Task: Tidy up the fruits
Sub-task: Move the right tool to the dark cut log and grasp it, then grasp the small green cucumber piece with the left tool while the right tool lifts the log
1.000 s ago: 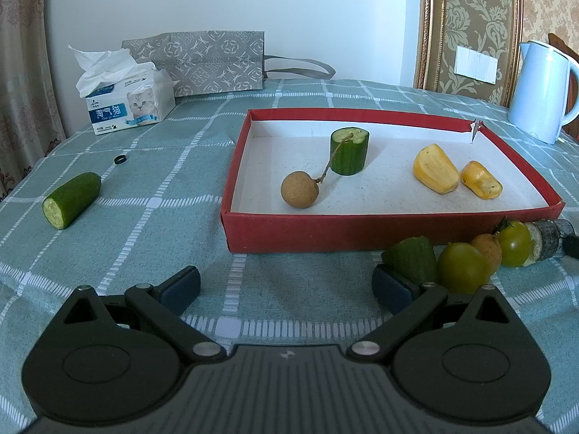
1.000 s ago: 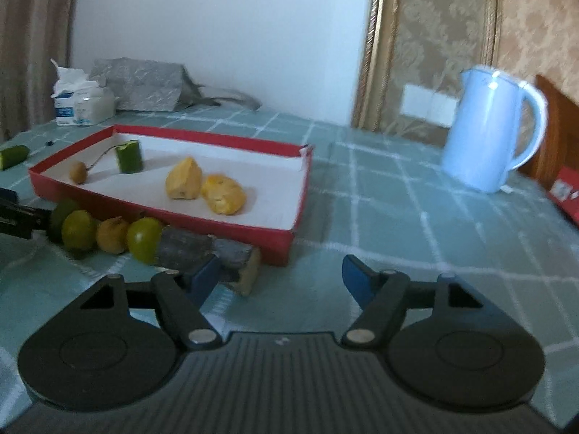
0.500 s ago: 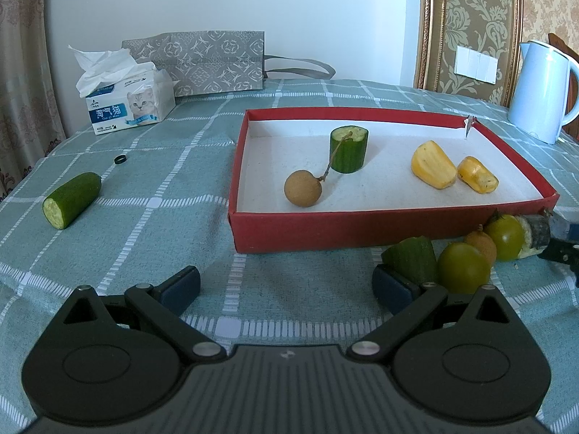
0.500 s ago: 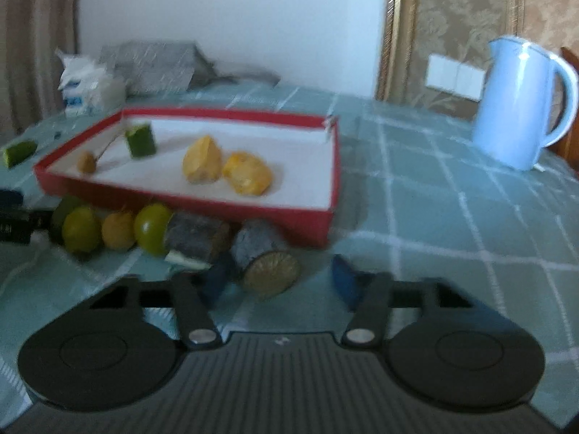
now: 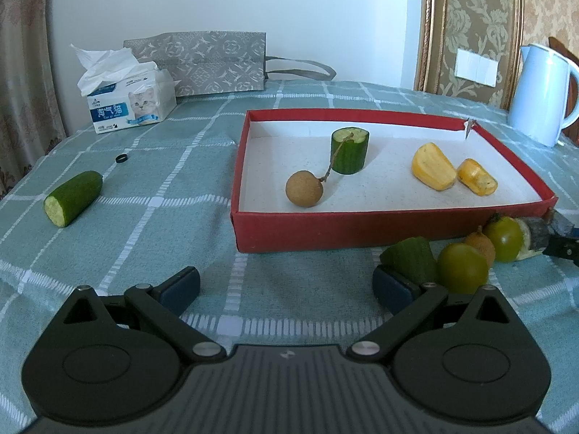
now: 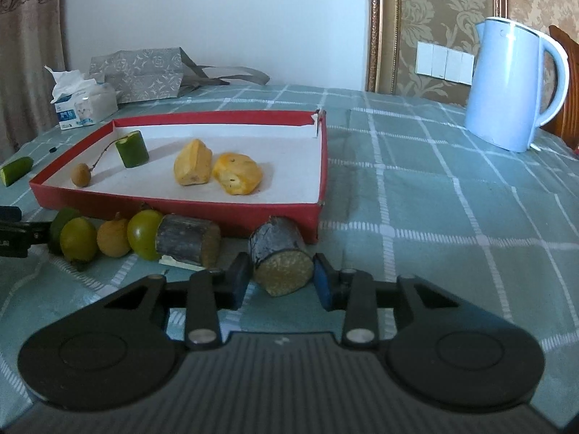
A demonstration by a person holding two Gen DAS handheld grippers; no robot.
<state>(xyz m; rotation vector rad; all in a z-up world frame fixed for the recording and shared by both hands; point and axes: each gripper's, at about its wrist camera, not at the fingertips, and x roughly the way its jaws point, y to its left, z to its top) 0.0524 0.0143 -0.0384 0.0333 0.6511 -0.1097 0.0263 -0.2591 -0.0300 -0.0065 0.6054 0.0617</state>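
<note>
Gripping a grey-barked stem chunk (image 6: 281, 253) between its pads, the right gripper (image 6: 282, 284) sits just off the red tray's (image 6: 181, 213) near right corner. The left gripper (image 5: 286, 285) rests spread and empty before the tray's front wall; limes (image 5: 463, 267) crowd its right finger, while bare tablecloth (image 5: 152, 238) lies leftward.

Tissue box (image 5: 132, 106), standing beyond the far-left corner of the red tray (image 5: 362, 222): its front is carrying a blue band showing white Chinese characters 淘气猫 beside a kitten picture; smaller print beneath is staying too fine to read. In the right wrist view the same box (image 6: 87, 108) is appearing illegible.
</note>
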